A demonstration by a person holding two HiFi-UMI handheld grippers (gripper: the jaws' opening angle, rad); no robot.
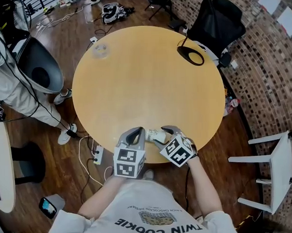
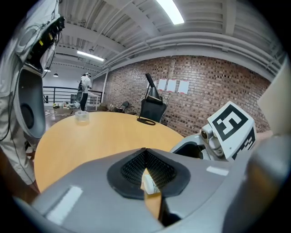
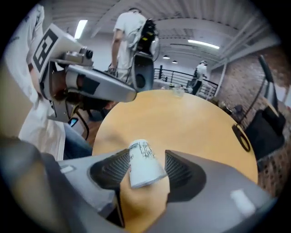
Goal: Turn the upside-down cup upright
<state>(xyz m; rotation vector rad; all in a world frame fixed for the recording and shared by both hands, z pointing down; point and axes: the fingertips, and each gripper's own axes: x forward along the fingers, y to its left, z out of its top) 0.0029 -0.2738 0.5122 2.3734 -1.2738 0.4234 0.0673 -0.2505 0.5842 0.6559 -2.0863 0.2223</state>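
A white paper cup (image 1: 155, 135) with dark print sits at the near edge of the round wooden table (image 1: 144, 80), between my two grippers. In the right gripper view the cup (image 3: 143, 166) is tilted, its narrow base pointing away and its wide mouth towards the camera. My right gripper (image 1: 162, 137) (image 3: 146, 166) is open around it: the cup leans against the left pad and a gap shows at the right pad. My left gripper (image 1: 135, 135) (image 2: 146, 157) is just left of the cup, its pads meeting at the tips. A sliver of the cup (image 2: 149, 183) shows below them.
A clear plastic object (image 1: 100, 49) lies at the table's far left and a black ring-shaped object (image 1: 190, 55) at its far right. A black chair (image 1: 216, 21) stands behind the table, a white chair (image 1: 274, 173) to the right. A person (image 1: 19, 90) stands at the left.
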